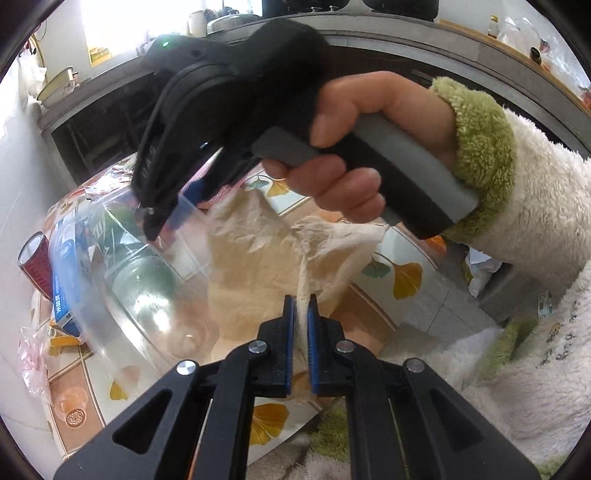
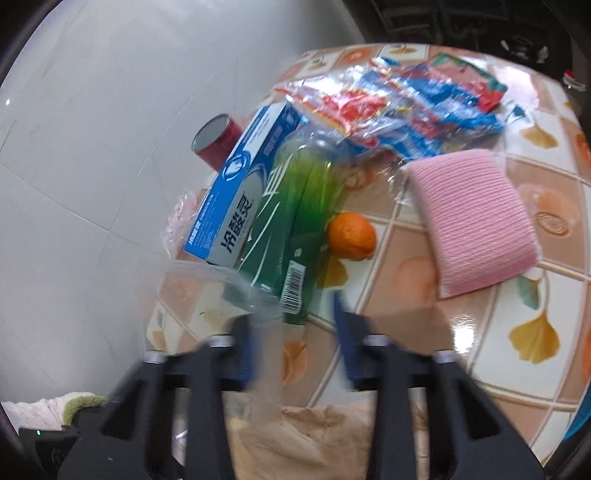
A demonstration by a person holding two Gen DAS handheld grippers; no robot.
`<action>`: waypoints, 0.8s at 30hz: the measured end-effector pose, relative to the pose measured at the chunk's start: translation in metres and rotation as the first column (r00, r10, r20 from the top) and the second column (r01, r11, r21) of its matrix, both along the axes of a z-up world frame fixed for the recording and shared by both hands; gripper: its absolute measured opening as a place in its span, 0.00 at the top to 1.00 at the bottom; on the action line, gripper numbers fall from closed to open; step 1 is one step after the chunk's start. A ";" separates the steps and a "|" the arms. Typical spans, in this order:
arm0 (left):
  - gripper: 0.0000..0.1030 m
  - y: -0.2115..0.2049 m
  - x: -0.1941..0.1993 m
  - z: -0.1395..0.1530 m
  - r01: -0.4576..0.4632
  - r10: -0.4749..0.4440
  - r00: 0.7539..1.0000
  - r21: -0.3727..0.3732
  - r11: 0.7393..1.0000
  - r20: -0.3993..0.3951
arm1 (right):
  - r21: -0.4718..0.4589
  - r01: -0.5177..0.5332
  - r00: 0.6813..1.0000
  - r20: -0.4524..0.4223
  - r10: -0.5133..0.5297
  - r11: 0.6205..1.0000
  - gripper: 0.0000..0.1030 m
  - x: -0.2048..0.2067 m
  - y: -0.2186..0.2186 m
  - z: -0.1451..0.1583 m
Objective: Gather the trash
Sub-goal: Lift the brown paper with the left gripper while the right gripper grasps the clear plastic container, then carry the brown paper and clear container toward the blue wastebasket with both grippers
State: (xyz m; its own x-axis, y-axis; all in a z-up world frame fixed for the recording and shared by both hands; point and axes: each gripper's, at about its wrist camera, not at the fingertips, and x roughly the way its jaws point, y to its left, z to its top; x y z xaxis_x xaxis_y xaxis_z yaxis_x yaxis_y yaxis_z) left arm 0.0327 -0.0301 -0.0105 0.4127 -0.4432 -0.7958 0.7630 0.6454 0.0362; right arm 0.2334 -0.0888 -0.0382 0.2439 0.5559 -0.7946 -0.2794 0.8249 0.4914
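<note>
While both hands work, left tool (image 1: 302, 306): clenched on a fold of the beige bag (image 1: 251, 258).
Right tool (image 2: 291, 314): jaws apart, astride the clear tub's rim, not visibly pressing.
Clear tub (image 2: 207, 269): on the surface (image 2: 480, 332), straight ahead of the right tool, just beside the bag.
Nearer hand: right.

A round table (image 2: 461, 321) wears a glossy cloth patterned in peach and cream squares with yellow ginkgo leaves. It stands close against a wall of large pale grey tiles (image 2: 92, 147). Beyond it runs a long counter (image 1: 461, 48) with dark open space beneath, pots and jars along its top, and bright daylight from a window (image 1: 122, 22) behind; the floor (image 1: 443, 306) is pale tile.
</note>
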 end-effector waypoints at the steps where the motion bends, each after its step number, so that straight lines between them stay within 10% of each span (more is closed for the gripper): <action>1: 0.94 0.000 -0.001 0.000 0.003 -0.003 1.000 -0.002 1.000 0.003 | 0.006 0.024 0.999 0.022 -0.024 1.000 0.96 -0.001 -0.003 0.002; 9: 0.95 0.000 -0.006 -0.001 0.040 -0.040 0.999 -0.037 0.999 -0.006 | -0.024 0.282 0.941 0.203 -0.272 0.959 0.97 -0.032 -0.054 0.034; 24: 1.00 -0.001 0.012 0.017 -0.030 0.032 0.999 -0.079 0.996 0.021 | 0.030 0.718 0.616 0.439 -0.655 0.695 0.97 -0.108 -0.198 0.084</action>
State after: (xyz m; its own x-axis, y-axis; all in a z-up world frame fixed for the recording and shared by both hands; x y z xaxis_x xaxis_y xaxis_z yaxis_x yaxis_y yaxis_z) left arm 0.0446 -0.0310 0.0065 0.4446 -0.4904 -0.7496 0.7421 0.6703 0.0017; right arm 0.1250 -0.2871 0.0456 0.8074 -0.0088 -0.5899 0.2608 0.9023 0.3434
